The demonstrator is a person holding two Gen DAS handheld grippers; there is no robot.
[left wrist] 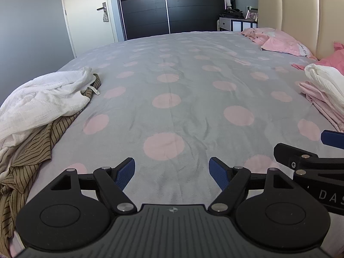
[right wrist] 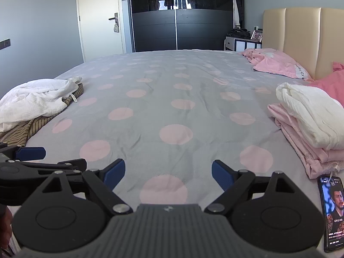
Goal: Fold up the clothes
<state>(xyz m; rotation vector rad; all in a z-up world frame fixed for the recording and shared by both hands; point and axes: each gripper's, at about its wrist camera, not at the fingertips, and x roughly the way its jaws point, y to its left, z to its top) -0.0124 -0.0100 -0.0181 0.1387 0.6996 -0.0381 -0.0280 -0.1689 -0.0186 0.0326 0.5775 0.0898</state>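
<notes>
Left wrist view shows the left gripper [left wrist: 172,172] hovering low over a bed [left wrist: 172,75] covered in a grey sheet with pink dots; its blue-padded fingers [left wrist: 126,173] stand wide apart with nothing between them. To the left, at the bed's edge, lies a crumpled white garment [left wrist: 43,99] heaped on top of a brown striped garment [left wrist: 32,157], both unfolded. On the far right sits a stack of folded clothes [left wrist: 322,94], a white piece on top of pale pink ones. The right gripper [left wrist: 305,161] reaches in from the right edge of this view, just beside the left one.

In the right wrist view the right gripper [right wrist: 168,174] also hangs above the bare sheet, its fingers [right wrist: 221,176] spread apart and holding nothing. The folded stack [right wrist: 307,124] lies near on its right, with a phone [right wrist: 333,212] lying screen-up on the bed just in front of the stack, its screen lit. The unfolded white garment [right wrist: 34,103] and the striped one [right wrist: 19,133] lie well apart on the left. The left gripper [right wrist: 32,163] shows at the left edge.

At the head of the bed a pink pillow [right wrist: 277,63] rests against a cream headboard [right wrist: 301,40]. Behind the bed stand a dark sliding wardrobe [right wrist: 180,17], a white door [right wrist: 99,17] and a small nightstand [right wrist: 243,43].
</notes>
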